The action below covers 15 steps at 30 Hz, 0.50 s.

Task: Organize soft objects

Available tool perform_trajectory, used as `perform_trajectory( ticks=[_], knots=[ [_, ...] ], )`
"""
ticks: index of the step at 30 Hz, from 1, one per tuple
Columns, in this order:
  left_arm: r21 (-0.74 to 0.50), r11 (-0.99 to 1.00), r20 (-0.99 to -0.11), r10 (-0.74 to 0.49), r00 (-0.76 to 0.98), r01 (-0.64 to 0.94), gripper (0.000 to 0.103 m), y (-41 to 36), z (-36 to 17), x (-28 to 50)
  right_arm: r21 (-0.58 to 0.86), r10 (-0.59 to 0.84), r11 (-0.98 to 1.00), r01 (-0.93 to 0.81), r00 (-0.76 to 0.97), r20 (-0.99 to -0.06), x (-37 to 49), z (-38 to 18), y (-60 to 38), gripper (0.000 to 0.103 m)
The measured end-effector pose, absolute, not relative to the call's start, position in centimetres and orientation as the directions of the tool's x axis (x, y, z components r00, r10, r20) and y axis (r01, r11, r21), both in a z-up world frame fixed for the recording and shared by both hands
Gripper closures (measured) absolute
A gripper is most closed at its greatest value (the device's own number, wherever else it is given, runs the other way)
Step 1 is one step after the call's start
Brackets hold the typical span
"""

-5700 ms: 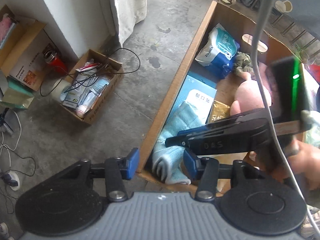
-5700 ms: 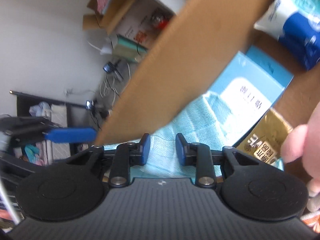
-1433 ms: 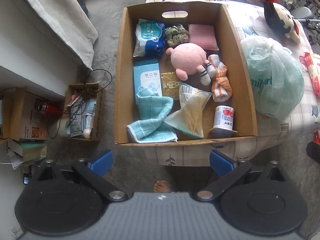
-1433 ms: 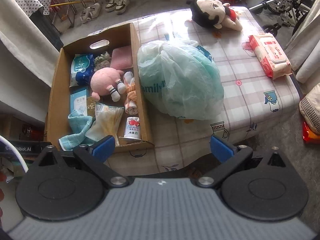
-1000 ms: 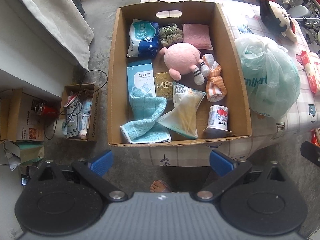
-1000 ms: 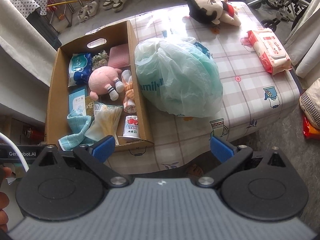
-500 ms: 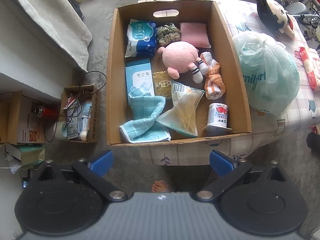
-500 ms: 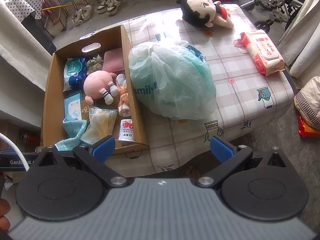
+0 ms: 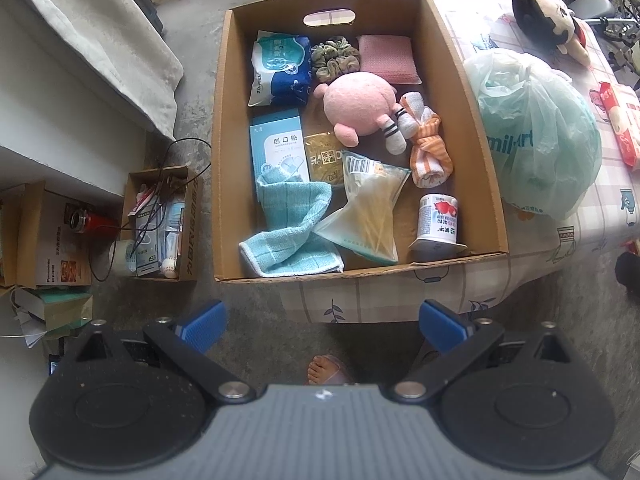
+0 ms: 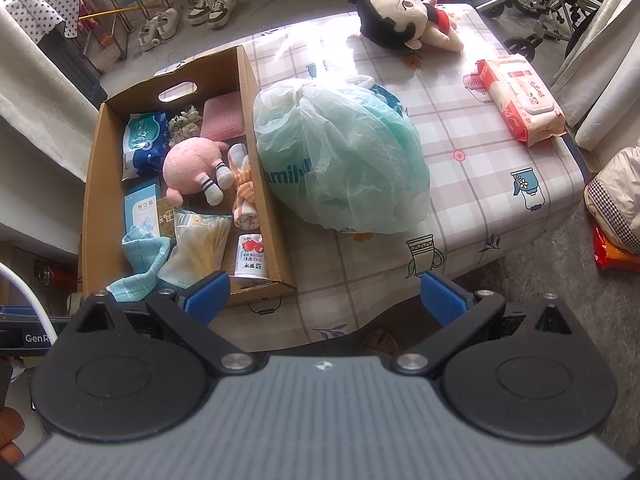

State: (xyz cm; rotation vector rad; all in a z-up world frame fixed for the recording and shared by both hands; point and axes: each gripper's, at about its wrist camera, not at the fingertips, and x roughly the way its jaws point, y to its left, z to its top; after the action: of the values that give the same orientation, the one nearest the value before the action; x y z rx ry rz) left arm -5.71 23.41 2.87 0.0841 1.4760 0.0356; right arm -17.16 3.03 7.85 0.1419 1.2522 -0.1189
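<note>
Both tools have pulled back high above the bench and now hang with jaws spread wide and empty: the left tool over the open brown cardboard box, the right tool further right. The light blue woven cloth, which the tools were working at close range seconds ago, lies crumpled in the box's near-left corner beside the pink round plush toy. That placement looks finished; the black-haired plush doll remains outside on the checked tablecloth.
</note>
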Motion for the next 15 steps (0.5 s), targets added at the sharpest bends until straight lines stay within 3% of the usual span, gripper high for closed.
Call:
perform_trajectory(
  ticks=[15],
  knots=[
    [0.080, 0.996, -0.992, 0.077, 0.097, 0.027, 0.000, 23.43, 2.86, -5.90, 0.032, -0.016, 0.987, 0.157, 0.297, -0.955, -17.46, 7.44, 3.59, 0.001]
  ],
)
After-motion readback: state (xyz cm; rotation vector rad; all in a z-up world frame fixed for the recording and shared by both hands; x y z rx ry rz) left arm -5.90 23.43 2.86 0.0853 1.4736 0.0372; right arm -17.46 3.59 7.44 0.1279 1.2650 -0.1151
